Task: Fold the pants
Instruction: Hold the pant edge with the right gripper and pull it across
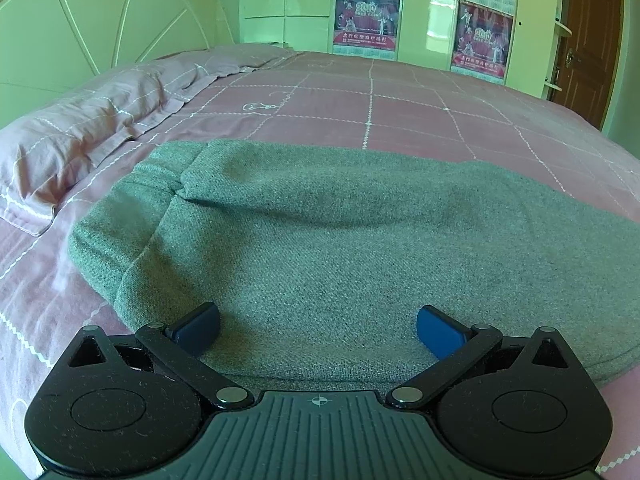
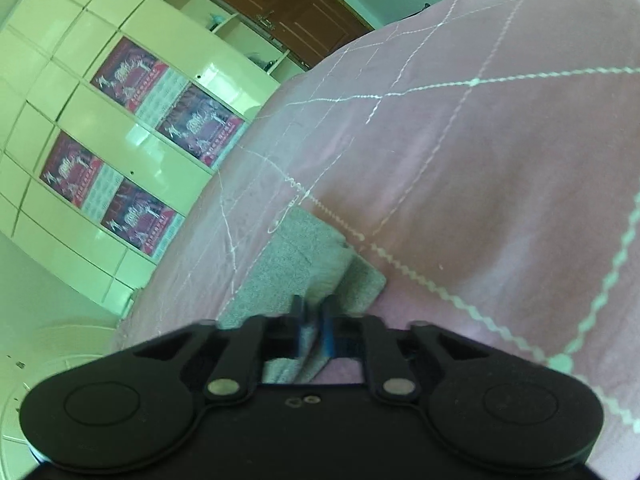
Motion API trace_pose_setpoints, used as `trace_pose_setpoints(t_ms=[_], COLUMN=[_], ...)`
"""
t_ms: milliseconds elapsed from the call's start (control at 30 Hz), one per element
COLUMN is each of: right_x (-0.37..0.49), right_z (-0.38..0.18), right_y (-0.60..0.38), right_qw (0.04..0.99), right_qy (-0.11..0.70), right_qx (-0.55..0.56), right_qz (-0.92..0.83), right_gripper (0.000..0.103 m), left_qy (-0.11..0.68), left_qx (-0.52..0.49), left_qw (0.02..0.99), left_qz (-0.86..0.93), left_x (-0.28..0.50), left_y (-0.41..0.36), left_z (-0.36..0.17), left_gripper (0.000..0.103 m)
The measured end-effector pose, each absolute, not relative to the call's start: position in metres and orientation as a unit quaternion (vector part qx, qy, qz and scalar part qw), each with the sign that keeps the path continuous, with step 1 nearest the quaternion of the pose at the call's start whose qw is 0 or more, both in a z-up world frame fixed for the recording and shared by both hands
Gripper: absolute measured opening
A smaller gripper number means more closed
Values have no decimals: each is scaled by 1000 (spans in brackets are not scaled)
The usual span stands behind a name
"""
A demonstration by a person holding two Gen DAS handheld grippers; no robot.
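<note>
Grey-green pants lie spread on a pink bed, the waistband end at the left, filling the middle of the left wrist view. My left gripper is open, its blue pads wide apart and low over the near edge of the pants. In the right wrist view, which is rolled sideways, my right gripper is shut on a fold of the pants, the cloth pinched between the blue pads. The leg end runs away from it across the bedsheet.
The pink quilted bedsheet covers the bed. A pink pillow lies at the left by the white headboard. White wardrobes with red posters stand behind the bed, and a brown door is at the right.
</note>
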State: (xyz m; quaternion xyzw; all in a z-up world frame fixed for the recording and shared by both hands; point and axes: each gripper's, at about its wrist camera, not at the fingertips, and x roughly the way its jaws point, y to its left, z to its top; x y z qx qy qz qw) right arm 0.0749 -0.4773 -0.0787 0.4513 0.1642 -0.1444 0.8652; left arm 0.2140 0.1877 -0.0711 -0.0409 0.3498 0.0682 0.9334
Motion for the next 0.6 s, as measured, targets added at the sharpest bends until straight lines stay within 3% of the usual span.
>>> trace_pose_setpoints(t_ms=[167, 300, 333, 433, 600], right_x=[68, 79, 72, 48, 46], right_z=[-50, -95, -99, -95, -109], right_y=[-469, -484, -485, -482, -489], right_qw=[889, 847, 842, 841, 818], right_qy=[94, 198, 181, 145, 141], right_qx=[428, 460, 479, 487, 531], right_qz=[-134, -178, -171, -186, -174], right_gripper=[0, 0, 0, 14, 21], left_qy=[349, 349, 348, 348, 348], left_qx=[-41, -43, -44, -45, -44], left_qw=[934, 934, 934, 934, 934], left_qz=[68, 67, 66, 67, 67], left_x=[214, 213, 212, 212, 212], left_y=[188, 189, 189, 189, 188], left_z=[-71, -71, -71, -71, -71], left_gripper=[103, 103, 103, 103, 103])
